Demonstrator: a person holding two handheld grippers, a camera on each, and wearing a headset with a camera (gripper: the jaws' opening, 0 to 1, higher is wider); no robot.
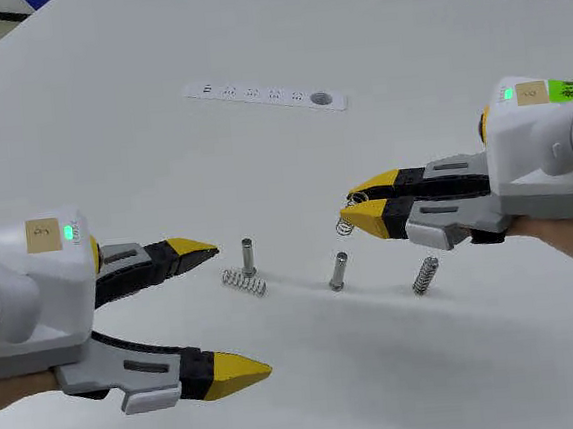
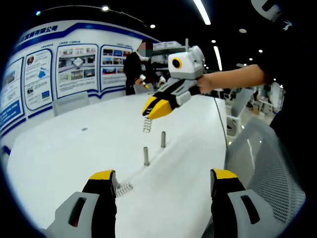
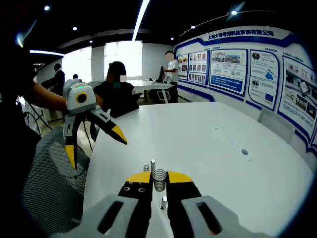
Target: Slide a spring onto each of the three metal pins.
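Two tongs hang over a white worktop (image 1: 110, 150). At far left in the head view the left tongs (image 1: 227, 308) stand wide, with nothing between their yellow tips. Just right of the upper tip a loose spring (image 1: 243, 281) lies flat on the worktop, close against the foot of the left pin (image 1: 248, 255), which stands upright and bare. The left gripper view shows this loose spring just beside the left-hand tip, with two bare pins upright beyond it.

Further right in the head view the middle pin (image 1: 339, 270) stands upright, also bare. Above it and a little to the right, off the worktop, the held spring (image 1: 344, 221) hangs from the right tongs (image 1: 352, 205), which are pinched narrow on its upper end. The right gripper view shows that spring end-on, clamped between the two tips, with the wide left tongs off to the left.

Right of the middle pin a third spring (image 1: 425, 275) stands leaning on the worktop, below the right tongs. Whether a pin sits inside it I cannot tell.

Toward the far side a white power strip (image 1: 261, 94) lies flat, well apart from the pins
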